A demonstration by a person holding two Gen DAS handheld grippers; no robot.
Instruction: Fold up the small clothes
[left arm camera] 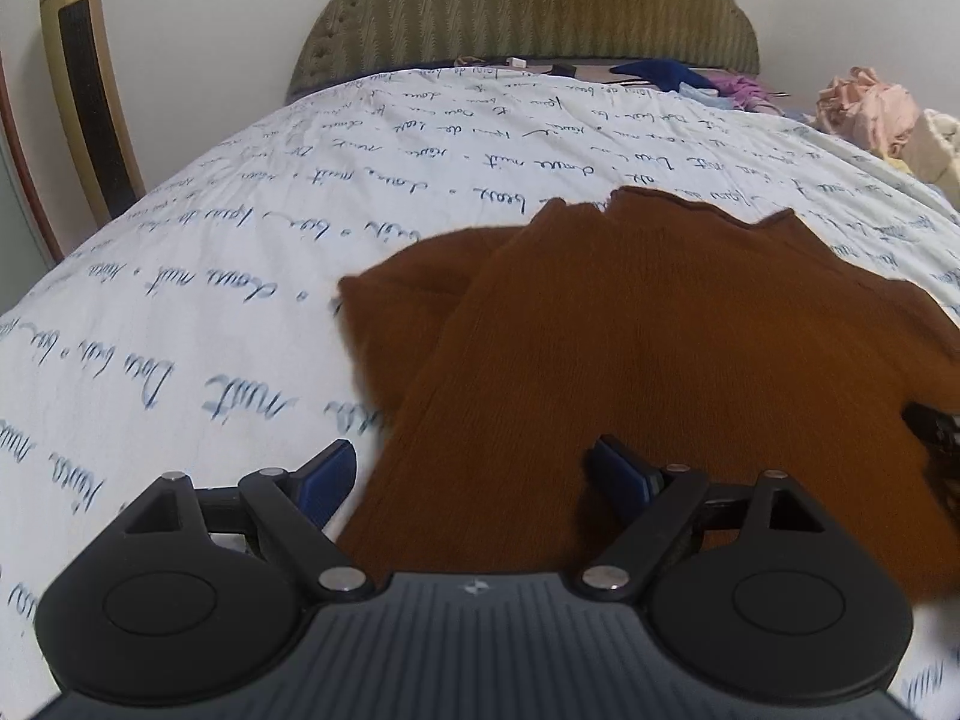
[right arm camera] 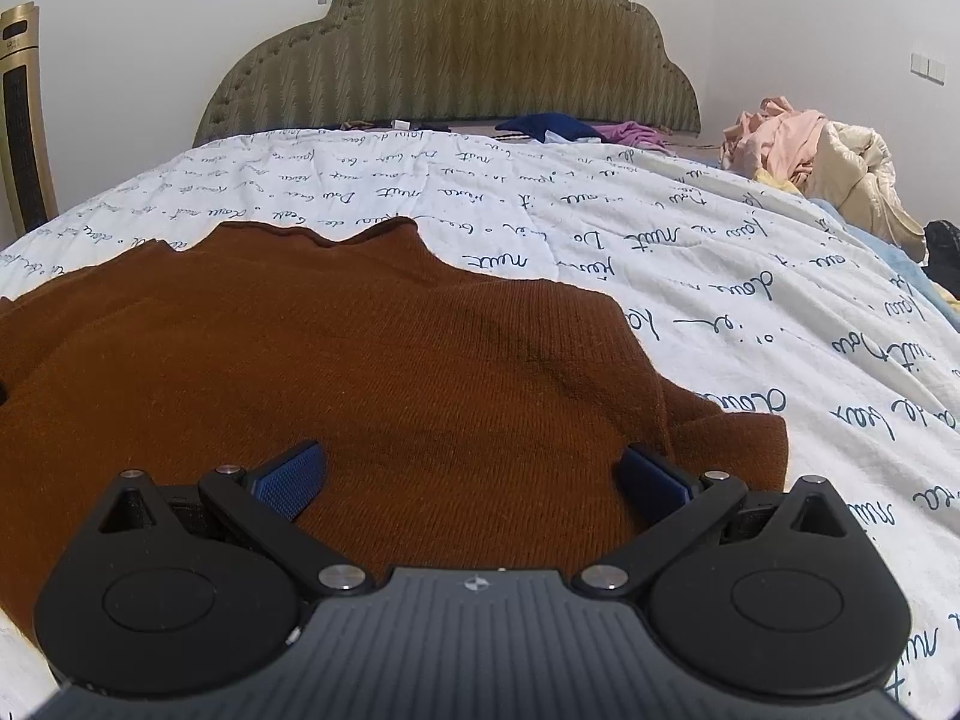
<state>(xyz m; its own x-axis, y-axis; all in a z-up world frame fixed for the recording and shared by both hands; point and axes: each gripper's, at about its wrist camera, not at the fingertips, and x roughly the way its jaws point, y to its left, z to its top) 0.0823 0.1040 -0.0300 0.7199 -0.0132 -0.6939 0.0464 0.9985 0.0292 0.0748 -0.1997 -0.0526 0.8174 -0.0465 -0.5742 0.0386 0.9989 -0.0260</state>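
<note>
A rust-brown knit sweater (left arm camera: 660, 330) lies spread on the white bedspread with blue handwriting print (left arm camera: 180, 276). One sleeve (left arm camera: 402, 312) is folded across its left side. My left gripper (left arm camera: 480, 468) hangs open over the sweater's left edge, one blue pad above the bedspread, the other above the knit, nothing between them. In the right wrist view the same sweater (right arm camera: 360, 372) fills the foreground, and my right gripper (right arm camera: 474, 474) stands open just above its lower right part, holding nothing. The right gripper's black frame (left arm camera: 936, 438) shows at the left view's right edge.
A padded olive headboard (right arm camera: 456, 60) closes the far end. Blue and purple clothes (right arm camera: 558, 126) lie near it, and a pile of pink and cream garments (right arm camera: 804, 156) sits at the right. A gold tower fan (left arm camera: 84, 78) stands left of the bed.
</note>
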